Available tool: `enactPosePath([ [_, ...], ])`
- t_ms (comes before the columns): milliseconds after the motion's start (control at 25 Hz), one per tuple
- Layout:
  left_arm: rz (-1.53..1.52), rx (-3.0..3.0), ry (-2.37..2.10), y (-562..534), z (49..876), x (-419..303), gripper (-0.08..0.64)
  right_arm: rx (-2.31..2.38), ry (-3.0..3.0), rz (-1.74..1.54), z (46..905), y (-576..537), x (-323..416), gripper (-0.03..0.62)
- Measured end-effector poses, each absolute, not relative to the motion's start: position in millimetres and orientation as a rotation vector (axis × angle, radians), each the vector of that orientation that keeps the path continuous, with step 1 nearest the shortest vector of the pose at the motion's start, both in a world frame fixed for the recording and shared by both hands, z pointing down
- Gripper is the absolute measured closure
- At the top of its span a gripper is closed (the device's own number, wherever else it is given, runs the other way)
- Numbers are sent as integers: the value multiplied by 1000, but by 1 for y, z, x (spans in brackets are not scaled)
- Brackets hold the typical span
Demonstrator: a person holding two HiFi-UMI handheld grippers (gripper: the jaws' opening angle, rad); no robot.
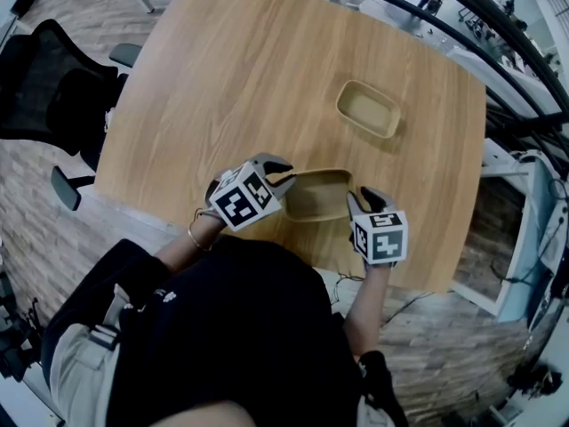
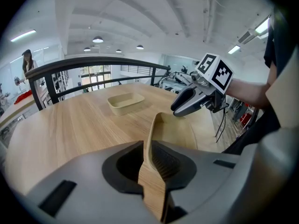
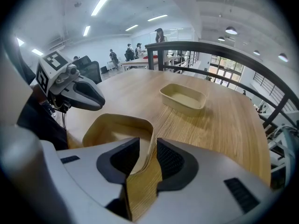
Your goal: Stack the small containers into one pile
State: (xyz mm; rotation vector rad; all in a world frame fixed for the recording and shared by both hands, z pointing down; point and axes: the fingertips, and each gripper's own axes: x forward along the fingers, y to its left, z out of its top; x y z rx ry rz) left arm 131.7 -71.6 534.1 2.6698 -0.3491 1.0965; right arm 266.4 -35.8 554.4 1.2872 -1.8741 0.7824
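Two small tan containers are on the wooden table (image 1: 231,78). The near container (image 1: 318,194) sits by the front edge between both grippers. My left gripper (image 1: 286,181) is shut on its left wall, which is pinched between the pads in the left gripper view (image 2: 150,160). My right gripper (image 1: 364,196) straddles the right wall; in the right gripper view (image 3: 148,160) the jaws stand open, with a gap beside the wall. The far container (image 1: 368,108) rests alone farther back to the right, also visible as a shallow tray (image 2: 125,102) (image 3: 183,97).
A black office chair (image 1: 44,87) stands left of the table. A dark curved railing (image 1: 427,16) runs behind the table's far edge. White shelving (image 1: 533,229) stands at the right. Bare tabletop lies left and behind the containers.
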Motion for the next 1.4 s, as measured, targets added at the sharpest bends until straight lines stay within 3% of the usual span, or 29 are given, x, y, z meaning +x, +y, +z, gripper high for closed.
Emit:
enactPosePath([
  [440, 1060, 2696, -393, -57, 520, 126, 520, 1462, -1998, 799, 526, -26, 264, 477],
  [560, 1031, 2712, -431, -58, 516, 126, 520, 1533, -2040, 772, 517, -25, 266, 534],
  [680, 1000, 2729, -444, -58, 510, 128, 520, 1614, -2127, 762, 502, -26, 268, 546],
  [920, 779, 2761, -471, -51, 482, 150, 522, 1757, -2290, 765, 470, -2, 280, 554],
  [1400, 714, 2829, -462, -38, 454, 197, 522, 1787, -2408, 707, 460, 23, 308, 557],
])
